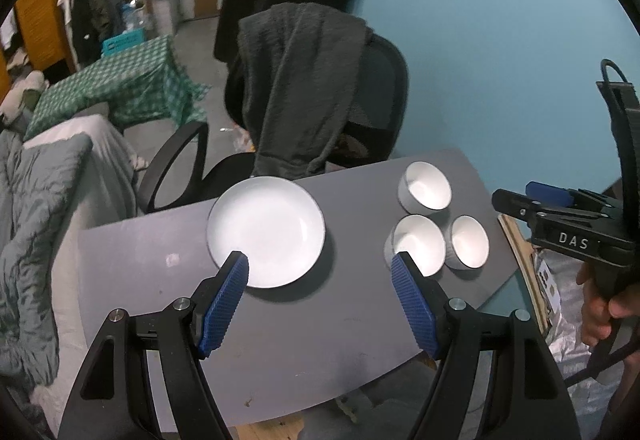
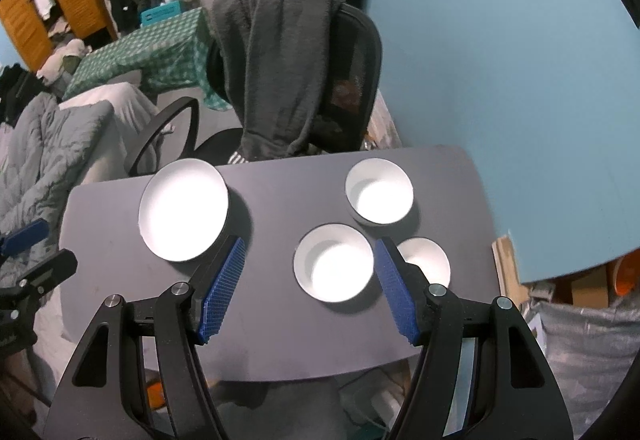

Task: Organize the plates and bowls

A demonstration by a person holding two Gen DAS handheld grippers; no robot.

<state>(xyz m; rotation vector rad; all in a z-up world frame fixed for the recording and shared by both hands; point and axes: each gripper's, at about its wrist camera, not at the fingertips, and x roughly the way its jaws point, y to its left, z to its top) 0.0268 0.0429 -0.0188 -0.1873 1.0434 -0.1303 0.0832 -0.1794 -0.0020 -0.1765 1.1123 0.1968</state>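
Only left cam shows person's hand (image 1: 600, 304).

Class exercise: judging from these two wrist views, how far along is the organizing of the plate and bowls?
Done: nothing visibly; the plate and three bowls sit separately on the grey table. In hand: nothing; left gripper and right gripper are open and empty. Left: apparently all the stacking or grouping.
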